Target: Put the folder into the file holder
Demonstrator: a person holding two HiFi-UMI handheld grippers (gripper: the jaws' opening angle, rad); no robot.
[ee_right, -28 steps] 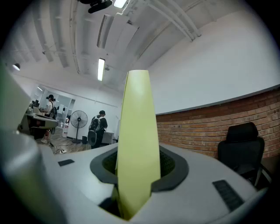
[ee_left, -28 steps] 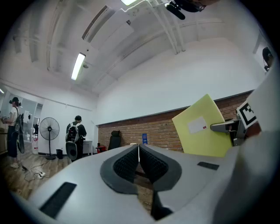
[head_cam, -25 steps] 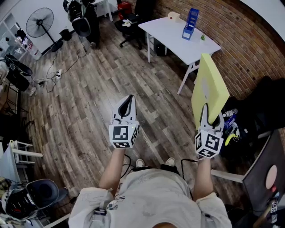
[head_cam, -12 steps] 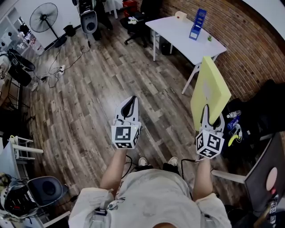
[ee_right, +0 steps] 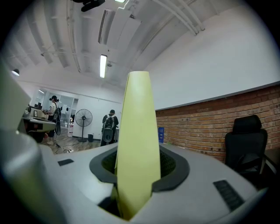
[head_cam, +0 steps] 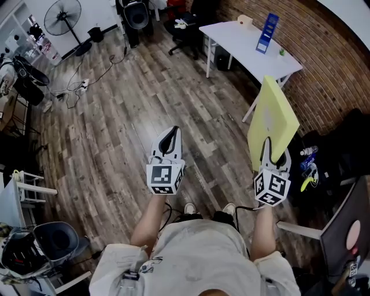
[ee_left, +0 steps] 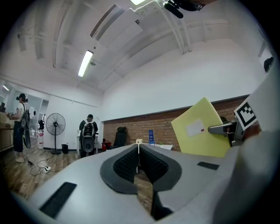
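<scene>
While right gripper (head_cam: 274, 150) clamps yellow folder (head_cam: 272, 114), its lower edge hidden between jaws, left gripper (head_cam: 169, 133) closed, empty.

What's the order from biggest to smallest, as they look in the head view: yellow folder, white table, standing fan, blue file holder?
1. yellow folder and white table: about alike, and the folder is nearer the camera, so unranked.
2. standing fan.
3. blue file holder.

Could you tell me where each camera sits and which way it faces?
Head view: on the head, steeply down at floor; torso, forearms, left gripper, right gripper.
Left gripper view: on that gripper, level along its shut fingers.
Right gripper view: on that gripper, level along fingers clamping the folder.
Shared: brick wall, in all three.
</scene>
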